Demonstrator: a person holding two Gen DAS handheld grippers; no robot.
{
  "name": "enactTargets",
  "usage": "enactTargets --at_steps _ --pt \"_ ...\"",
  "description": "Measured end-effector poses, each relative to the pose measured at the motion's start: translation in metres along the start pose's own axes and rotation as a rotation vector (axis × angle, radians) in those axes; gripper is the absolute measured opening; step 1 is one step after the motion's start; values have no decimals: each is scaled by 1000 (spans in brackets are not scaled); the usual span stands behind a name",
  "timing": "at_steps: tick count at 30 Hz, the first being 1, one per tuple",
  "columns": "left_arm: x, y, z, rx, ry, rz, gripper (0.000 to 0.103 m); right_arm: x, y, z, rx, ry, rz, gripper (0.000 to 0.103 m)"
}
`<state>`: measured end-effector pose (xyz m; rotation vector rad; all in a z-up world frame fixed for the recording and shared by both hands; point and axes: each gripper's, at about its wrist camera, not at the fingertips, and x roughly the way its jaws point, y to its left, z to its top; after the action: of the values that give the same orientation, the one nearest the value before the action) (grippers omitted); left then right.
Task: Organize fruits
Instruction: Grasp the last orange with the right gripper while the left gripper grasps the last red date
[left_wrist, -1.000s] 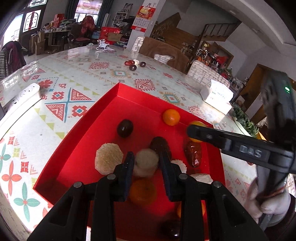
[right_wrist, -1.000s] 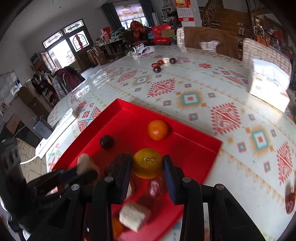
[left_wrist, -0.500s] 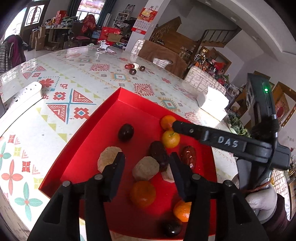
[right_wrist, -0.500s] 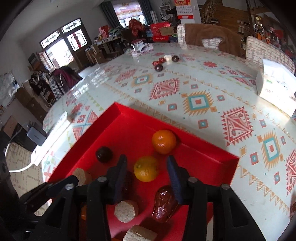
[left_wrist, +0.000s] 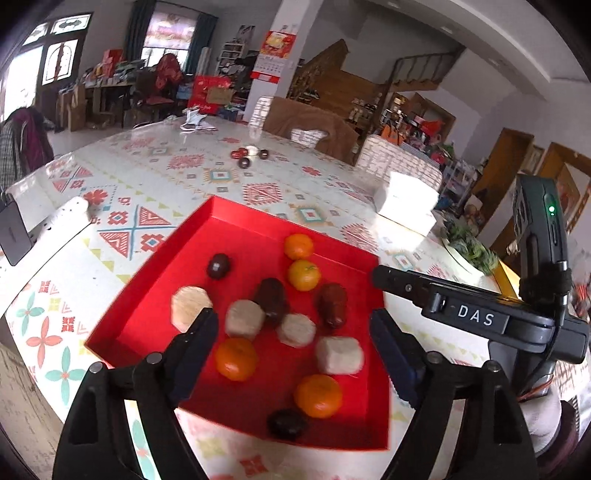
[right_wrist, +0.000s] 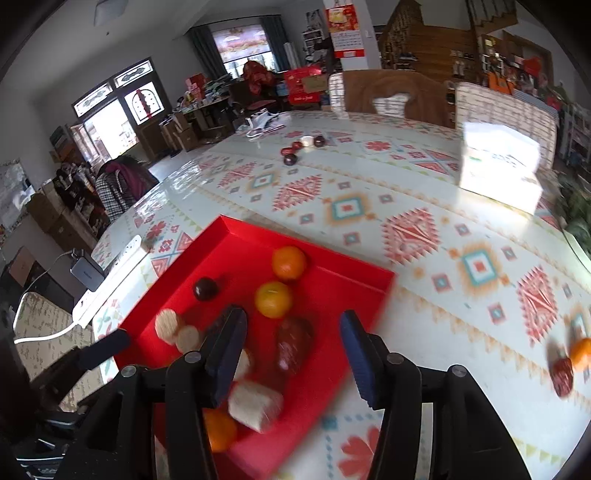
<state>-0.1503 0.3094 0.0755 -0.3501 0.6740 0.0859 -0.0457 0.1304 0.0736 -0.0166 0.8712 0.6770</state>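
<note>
A red tray (left_wrist: 236, 225) (right_wrist: 240, 236) lies on the patterned table. It holds several oranges (left_wrist: 303, 275) (right_wrist: 274, 299), dark plums (left_wrist: 218, 266), red dates (left_wrist: 333, 304) and beige cakes (left_wrist: 244, 319). My left gripper (left_wrist: 291, 347) is open and empty above the tray's near half. My right gripper (right_wrist: 291, 347) is open and empty above the tray's right side; it also shows in the left wrist view (left_wrist: 476, 317). An orange (right_wrist: 580, 352) and a date (right_wrist: 561, 374) lie on the table at the right.
A white tissue box (left_wrist: 406, 203) (right_wrist: 498, 170) stands at the far right. Small dark and red fruits (left_wrist: 245, 155) (right_wrist: 295, 149) lie at the table's far side. A white power strip (left_wrist: 55, 221) and adapter (right_wrist: 86, 273) lie left of the tray. A green plant (left_wrist: 469, 247) is at the right edge.
My left gripper let go of a beige cake into the tray, opened wide and drew back. My right gripper released its orange in the tray, opened and pulled back to the right.
</note>
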Motion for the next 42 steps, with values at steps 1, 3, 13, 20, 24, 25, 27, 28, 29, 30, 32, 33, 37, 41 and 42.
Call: enactTargets --at_steps 1,3,13,20,24,25,27,28,29,30,32,33,37,41,42 --pt "-2 -6 -2 12 2 7 83 -5 -5 -4 10 -3 -5 58" --pt "-5 -18 -7 43 2 24 83 -14 -15 -12 25 -9 -16 58" --pt "-13 -77 -25 182 9 58 83 -63 -81 -52 118 -42 -107 60" --pt "-11 -111 -35 252 26 37 83 -91 -125 -67 178 -73 -155 65" --pt "-5 -120 -37 247 58 -6 83 -103 -157 -76 220 -82 -189 65" --pt "-3 -121 -37 243 62 -14 83 -107 -164 -79 229 -84 -201 65" --pt "1 -124 -38 235 73 -28 83 -117 -185 -84 260 -92 -227 65" --pt "3 -125 -39 231 78 -37 83 -122 -195 -86 280 -97 -241 65" --pt "6 -127 -39 226 90 -53 83 -127 -209 -88 305 -104 -259 65" --pt "11 -129 -39 221 99 -65 83 -131 -218 -90 320 -108 -271 65" --pt "18 -135 -41 217 122 -97 83 -137 -238 -92 353 -113 -302 65" --pt "22 -138 -42 219 132 -113 83 -138 -247 -92 365 -113 -314 65" --pt "35 -155 -45 238 155 -152 83 -129 -271 -83 411 -109 -309 65" --pt "47 -167 -47 255 182 -176 83 -107 -277 -64 406 -93 -289 65" --pt "50 -169 -46 256 189 -182 83 -100 -277 -59 402 -88 -284 65"
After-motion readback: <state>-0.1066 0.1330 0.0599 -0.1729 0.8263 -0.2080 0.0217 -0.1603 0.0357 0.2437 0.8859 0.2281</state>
